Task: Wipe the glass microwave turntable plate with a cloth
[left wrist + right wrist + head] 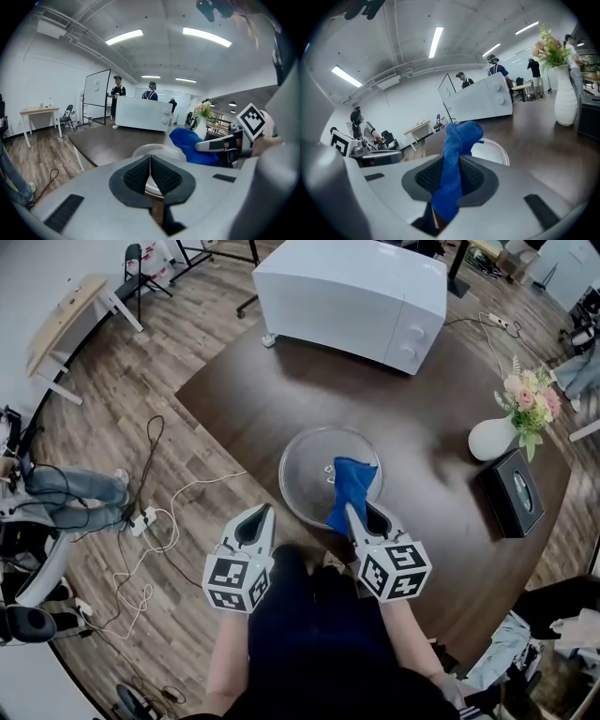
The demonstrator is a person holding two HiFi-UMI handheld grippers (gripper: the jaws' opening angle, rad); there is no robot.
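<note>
Down by the near edge of the dark table (pixel 244 399), both grippers point forward side by side in front of the person's body. The right gripper (pixel 449 173) pinches a blue cloth (pixel 457 150) whose bunched, nubbly fabric stands above the round glass turntable plate (pixel 309 465), which lies flat on the table. The ribbed jaws of the left gripper (pixel 150 164) are pressed together on nothing. Only the gripper views show people (pixel 117 93) standing behind the boxy white microwave (pixel 352 296).
</note>
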